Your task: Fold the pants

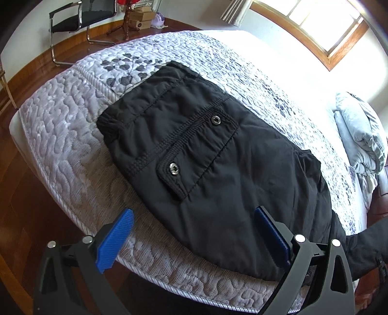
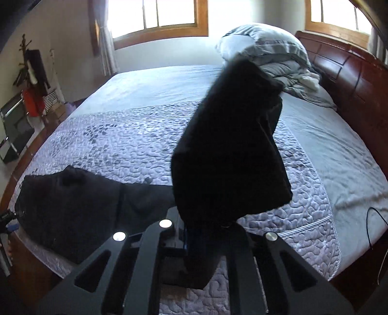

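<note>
Clamped tight, the right gripper (image 2: pixel 206 232) pinches the leg end of the black quilted fabric pants (image 2: pixel 232 145), and that end hangs up in the air as a dark flap in front of its camera. The waist half of the pants (image 1: pixel 194 155) lies flat near the foot corner of the lilac quilted mattress cover (image 1: pixel 63 135), back pocket upward, with two metal snaps on the pocket flap. Over the near hem, the left gripper (image 1: pixel 194 240) hovers with its blue ribbed pads spread wide; one pad sits over the cloth, the other over the mattress edge, and nothing is pinched.

Judging by the soft creases and limp drape, the garment seems light, floppy and somewhat slick, so it will likely sag and slide unless held at a stitched edge. The hem, waistband or pocket seam would give the firmest hold.

Farther out lie a rumpled grey duvet (image 2: pixel 266 51) by the dark red wooden headboard (image 2: pixel 351 80), and a black metal-framed chair (image 1: pixel 80 21) on the wooden floor. No brand, label or writing is readable.
</note>
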